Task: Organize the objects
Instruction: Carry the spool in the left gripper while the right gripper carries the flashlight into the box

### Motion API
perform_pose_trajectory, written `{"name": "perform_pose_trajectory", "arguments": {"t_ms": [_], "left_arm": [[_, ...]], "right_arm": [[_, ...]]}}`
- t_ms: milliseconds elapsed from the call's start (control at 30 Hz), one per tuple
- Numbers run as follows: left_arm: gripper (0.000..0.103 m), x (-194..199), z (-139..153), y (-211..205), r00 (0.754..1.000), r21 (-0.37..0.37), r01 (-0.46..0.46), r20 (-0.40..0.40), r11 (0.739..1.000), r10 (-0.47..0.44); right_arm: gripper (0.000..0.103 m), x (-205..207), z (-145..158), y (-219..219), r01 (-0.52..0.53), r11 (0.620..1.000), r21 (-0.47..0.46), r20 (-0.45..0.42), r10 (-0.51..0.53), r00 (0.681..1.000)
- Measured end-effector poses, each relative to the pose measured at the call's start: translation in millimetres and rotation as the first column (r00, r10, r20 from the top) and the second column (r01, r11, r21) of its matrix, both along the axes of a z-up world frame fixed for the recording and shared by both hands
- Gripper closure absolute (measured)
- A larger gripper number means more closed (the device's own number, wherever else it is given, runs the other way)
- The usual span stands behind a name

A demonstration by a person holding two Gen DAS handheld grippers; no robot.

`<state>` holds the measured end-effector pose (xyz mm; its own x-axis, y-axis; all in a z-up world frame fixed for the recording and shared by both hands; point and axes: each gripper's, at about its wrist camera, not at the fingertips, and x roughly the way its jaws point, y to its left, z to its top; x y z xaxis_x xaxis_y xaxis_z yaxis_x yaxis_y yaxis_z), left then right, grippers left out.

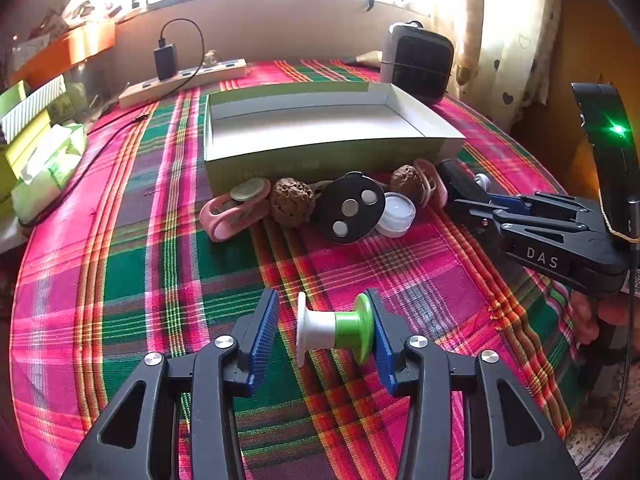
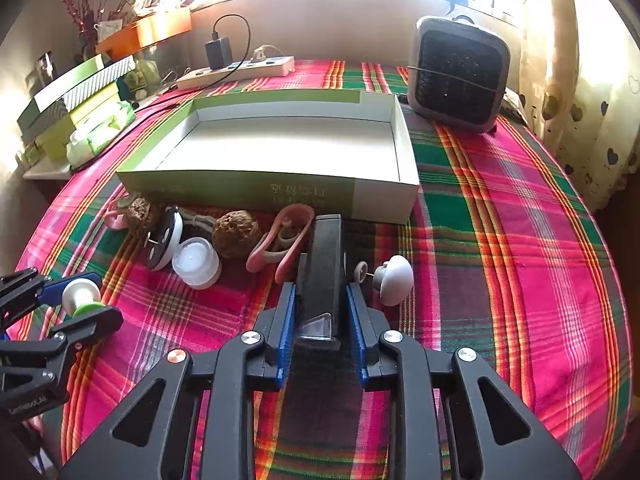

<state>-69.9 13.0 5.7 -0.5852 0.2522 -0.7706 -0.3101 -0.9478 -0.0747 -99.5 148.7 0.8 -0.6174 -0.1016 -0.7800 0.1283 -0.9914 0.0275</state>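
On the plaid tablecloth (image 2: 500,208), in front of the open, empty cardboard box (image 2: 384,196), both tools are engaged. The left gripper (image 1: 322,334) stands parted around a white-and-green spool (image 1: 334,330): the green flange rests against one blue pad (image 1: 382,344), while the white flange stands clear of the other, so the spool is not yet clamped. The right gripper (image 2: 321,332) brackets a black rectangular block (image 2: 324,268), its pads at or just beside the block's long sides; whether they are pressing cannot be told. Awaiting sorting along the box's near wall are two walnuts (image 2: 236,234), a pink silicone band (image 2: 280,240), a black disc with three metal buttons (image 1: 352,208), a small white pot (image 2: 196,262) and a grey mushroom-shaped knob (image 2: 394,280). Assessment: the spool looks a light, rigid plastic piece with smooth flange faces; held end to end it may pivot or squirt out, so closing squarely on both flanges, or across the narrow barrel, is the safer hold. The block appears stiff and glossy, likely heavier; a hold at mid-length on its flat sides should prevent tipping. The walnuts are round and liable to roll.
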Motion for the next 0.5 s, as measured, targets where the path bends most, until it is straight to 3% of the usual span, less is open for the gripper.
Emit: {"name": "perform_pose_trajectory", "arguments": {"t_ms": [167, 500], "left_arm": [[0.073, -0.8, 0.5, -3.2, 1.000, -0.005, -0.012, -0.004, 1.000, 0.012], [0.073, -0.9, 0.5, -4.6, 1.000, 0.000, -0.014, -0.001, 1.000, 0.014]], "right_arm": [[0.078, 1.2, 0.3, 0.0, -0.001, 1.000, -0.007, -0.001, 0.001, 1.000], [0.078, 6.5, 1.0, -0.4, -0.007, 1.000, -0.016, -0.007, 0.007, 1.000]]}}
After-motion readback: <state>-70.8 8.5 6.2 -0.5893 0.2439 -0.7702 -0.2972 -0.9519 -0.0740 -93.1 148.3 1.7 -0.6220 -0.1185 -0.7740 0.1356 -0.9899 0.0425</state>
